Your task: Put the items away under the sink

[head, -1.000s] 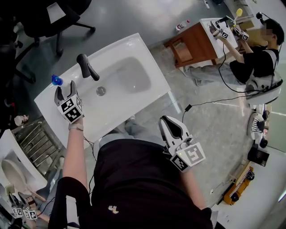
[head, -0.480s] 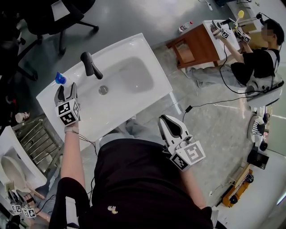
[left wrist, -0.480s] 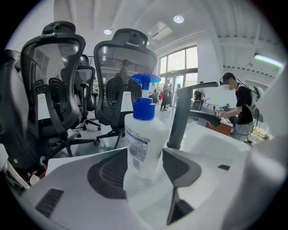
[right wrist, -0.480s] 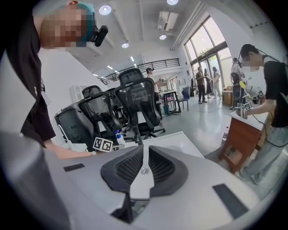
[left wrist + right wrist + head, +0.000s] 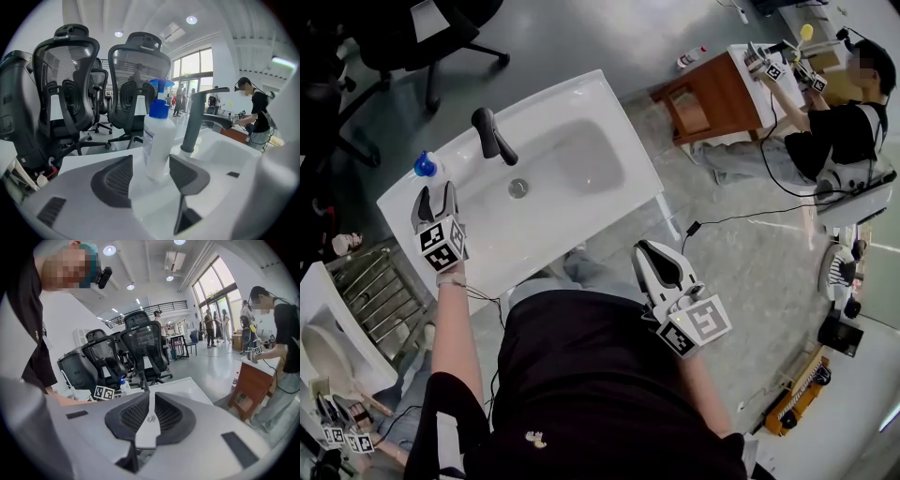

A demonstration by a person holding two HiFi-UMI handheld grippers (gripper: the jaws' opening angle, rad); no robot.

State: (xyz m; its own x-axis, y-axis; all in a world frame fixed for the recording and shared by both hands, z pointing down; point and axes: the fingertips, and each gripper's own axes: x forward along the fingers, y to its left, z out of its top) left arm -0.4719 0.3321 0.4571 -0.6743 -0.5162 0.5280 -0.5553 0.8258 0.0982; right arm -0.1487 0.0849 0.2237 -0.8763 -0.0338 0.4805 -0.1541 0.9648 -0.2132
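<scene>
- My left tongs [image 5: 436,198] [image 5: 151,169] stand wide apart; they have just been closing a little; the pads do not press on anything.
- The white bottle [image 5: 425,167] [image 5: 158,140] with the blue pump top stands upright between the tips of these tongs, with a small gap on each side as far as I can see.
- This bottle is on the flat white rim of the sink [image 5: 534,251], at its back left corner; the dark faucet [image 5: 493,137] [image 5: 194,123] is just beside it, on the right in the left gripper view.
- My right tongs [image 5: 653,262] [image 5: 149,398] are together, the two dark pads meeting, with nothing between them; they hang in front of my body, well apart from the sink.
- In the right gripper view I see the bottle [image 5: 123,383] and the faucet far away and small, over the closed tips.
- Behind the sink stand several black office chairs [image 5: 70,84].
- At the far right another person [image 5: 839,131] works with grippers at a small wooden desk [image 5: 712,94].
</scene>
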